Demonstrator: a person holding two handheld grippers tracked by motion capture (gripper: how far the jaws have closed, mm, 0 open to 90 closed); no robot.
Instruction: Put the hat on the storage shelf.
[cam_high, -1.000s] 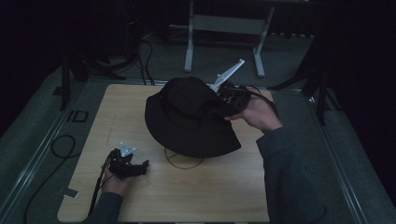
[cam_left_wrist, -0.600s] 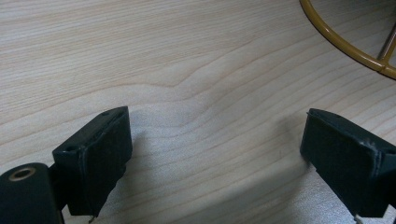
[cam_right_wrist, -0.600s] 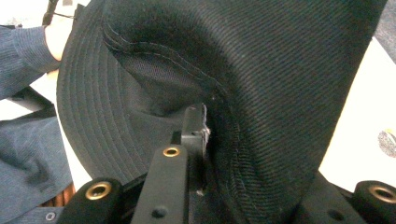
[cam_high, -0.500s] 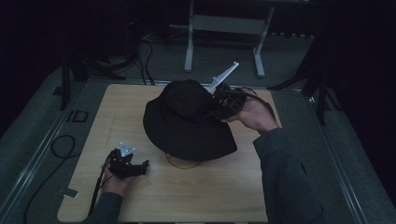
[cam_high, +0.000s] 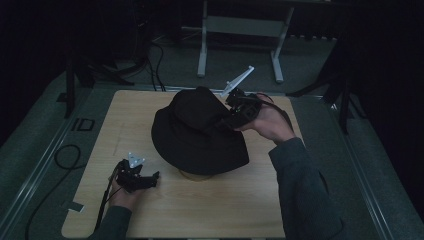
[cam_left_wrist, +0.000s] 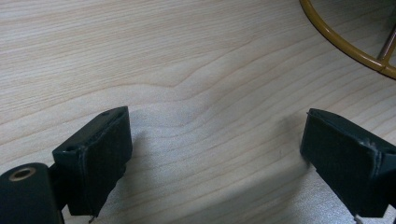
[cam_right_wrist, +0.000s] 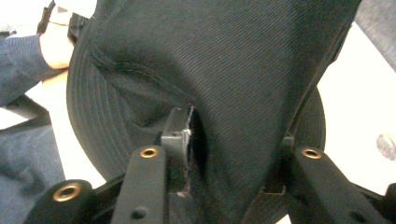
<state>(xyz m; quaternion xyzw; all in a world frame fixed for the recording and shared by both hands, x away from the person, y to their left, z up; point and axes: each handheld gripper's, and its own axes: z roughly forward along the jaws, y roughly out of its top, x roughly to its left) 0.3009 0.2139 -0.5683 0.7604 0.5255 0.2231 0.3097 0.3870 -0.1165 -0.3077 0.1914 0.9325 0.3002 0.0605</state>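
A black bucket hat (cam_high: 200, 135) sits over a stand with a gold ring base (cam_high: 192, 175) in the middle of the wooden table (cam_high: 225, 210). My right gripper (cam_high: 227, 117) reaches into the hat's crown from the right. In the right gripper view a fold of the hat (cam_right_wrist: 224, 70) lies between the jaws of my right gripper (cam_right_wrist: 231, 144). These jaws have just been opening, and the cloth sits loosely between them. My left gripper (cam_high: 150, 177) rests on the table at the front left. Its jaws stand wide apart over bare wood (cam_left_wrist: 215, 154), beside the gold ring (cam_left_wrist: 345, 44).
A metal frame (cam_high: 240, 25) stands on the floor behind the table. Cables (cam_high: 65, 155) loop on the floor to the left. The person's other hand (cam_right_wrist: 53, 46) shows beyond the hat's brim in the right gripper view.
The hat's brim has drawn in a little toward the left and its crown has settled. The right hand has barely shifted. The left gripper has stayed put.
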